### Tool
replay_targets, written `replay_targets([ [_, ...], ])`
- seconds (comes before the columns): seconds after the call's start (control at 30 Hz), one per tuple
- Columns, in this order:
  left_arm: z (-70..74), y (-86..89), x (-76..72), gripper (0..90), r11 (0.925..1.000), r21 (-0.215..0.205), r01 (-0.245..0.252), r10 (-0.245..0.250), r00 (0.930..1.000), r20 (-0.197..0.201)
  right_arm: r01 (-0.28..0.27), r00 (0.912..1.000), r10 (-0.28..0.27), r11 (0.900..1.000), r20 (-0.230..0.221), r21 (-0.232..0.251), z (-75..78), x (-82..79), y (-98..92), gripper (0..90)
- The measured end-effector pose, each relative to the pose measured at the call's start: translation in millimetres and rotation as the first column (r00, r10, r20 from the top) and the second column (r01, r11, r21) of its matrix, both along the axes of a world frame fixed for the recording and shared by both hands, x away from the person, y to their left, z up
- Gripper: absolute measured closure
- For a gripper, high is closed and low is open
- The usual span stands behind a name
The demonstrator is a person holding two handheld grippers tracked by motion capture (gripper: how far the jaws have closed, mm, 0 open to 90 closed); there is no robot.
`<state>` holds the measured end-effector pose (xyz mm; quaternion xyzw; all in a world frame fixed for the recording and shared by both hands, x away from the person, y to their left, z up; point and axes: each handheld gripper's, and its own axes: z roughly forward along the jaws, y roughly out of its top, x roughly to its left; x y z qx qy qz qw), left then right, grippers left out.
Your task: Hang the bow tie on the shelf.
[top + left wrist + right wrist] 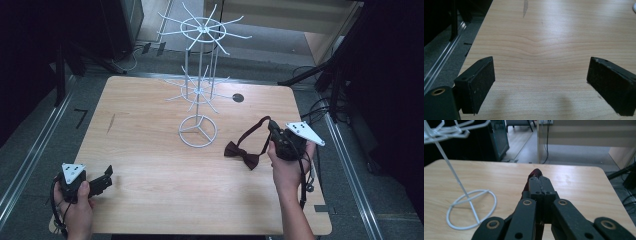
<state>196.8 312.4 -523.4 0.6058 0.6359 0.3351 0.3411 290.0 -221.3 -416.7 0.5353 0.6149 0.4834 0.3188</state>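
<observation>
**Right jaws pinching bow tie strap, left jaws spread over bare wood**

Near left: left gripper (102, 181) in the person's left hand (75, 207), low over the near-left corner of the light wooden worktop (150, 165). Jaws spread wide in the left gripper view, bare wood grain between them, nothing held. Grey three-cornered plate on top, cable trailing back by the wrist.

Near right: right hand (287, 167) holds the right gripper (539, 181) at the right side of the worktop, jaws pointing far-left. In the right gripper view the jaws are pressed together on dark red fabric, a bit of it poking out past the tips. That's the strap of the dark red bow tie (242, 154). High view: bow knot lies on the worktop just left of the right gripper, strap loops up and away to the jaws.

Middle: white wire display stand (198, 95), upright, ring base on the worktop, near the bow tie but apart from it. Two tiers of radiating hook arms, upper one wider.

Far: small dark round hole (238, 98) in the worktop, right of the stand's pole.
</observation>
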Motion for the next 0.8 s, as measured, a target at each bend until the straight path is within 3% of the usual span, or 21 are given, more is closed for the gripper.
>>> replay_targets([
  [0.27,0.0,0.6,0.2,8.7,1.0,-0.004,-0.001,0.001,1.0,-0.003,-0.013,0.9972,0.012,1.0,0.074,0.011,22.9,5.1,16.8,90.0],
  [0.43,0.1,0.7,0.3,8.6,1.0,-0.003,-0.003,0.003,1.0,-0.007,-0.021,0.9949,0.02,1.0,0.099,0.009,29.4,7.7,24.4,90.0],
  [0.8,0.0,-1.2,0.5,8.6,0.9999,0.015,-0.004,0.005,1.0,-0.007,-0.036,0.9922,0.034,0.999,0.12,0.017,40.4,19.2,43.3,90.0],
])
